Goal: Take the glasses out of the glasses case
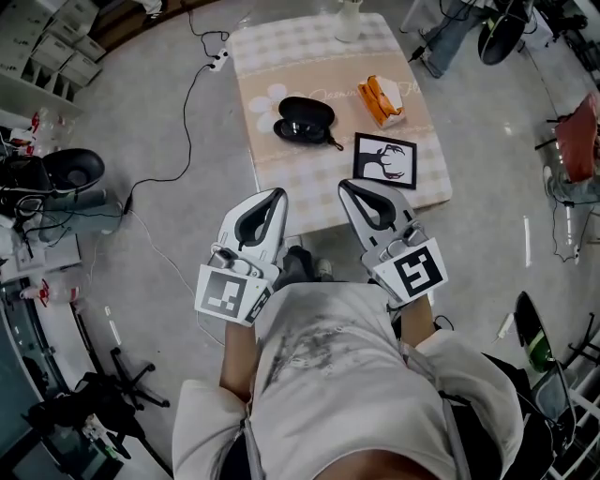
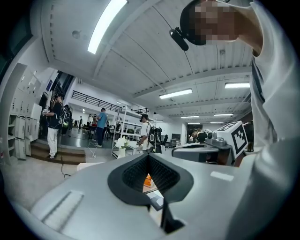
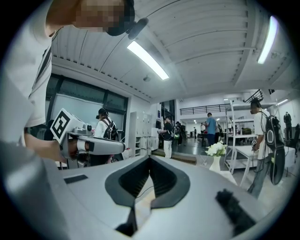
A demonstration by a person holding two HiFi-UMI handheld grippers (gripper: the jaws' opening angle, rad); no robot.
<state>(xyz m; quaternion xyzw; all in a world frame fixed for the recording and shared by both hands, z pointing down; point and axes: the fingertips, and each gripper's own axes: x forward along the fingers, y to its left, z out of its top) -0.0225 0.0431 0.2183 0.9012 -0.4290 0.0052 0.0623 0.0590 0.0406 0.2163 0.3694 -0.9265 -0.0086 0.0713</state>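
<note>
A black glasses case [image 1: 305, 119] lies open in the middle of the small checked table [image 1: 281, 178]. Dark glasses rest in its lower half, and one arm pokes out to the right. Both grippers hang off the table's near edge, close to the person's chest and well short of the case. In the head view my left gripper [image 1: 279, 192] and right gripper [image 1: 343, 185] point toward the table. Each has its jaws closed tip to tip on nothing. The left gripper view [image 2: 149, 154] and the right gripper view [image 3: 150, 157] show the same shut jaws aimed across the room.
On the table to the right of the case lie an orange item [image 1: 380, 99] and a black-and-white deer card [image 1: 385, 158]. A white vase [image 1: 349, 21] stands at the far edge. A cable [image 1: 187, 94] runs across the floor at the left, and chairs and shelving ring the room.
</note>
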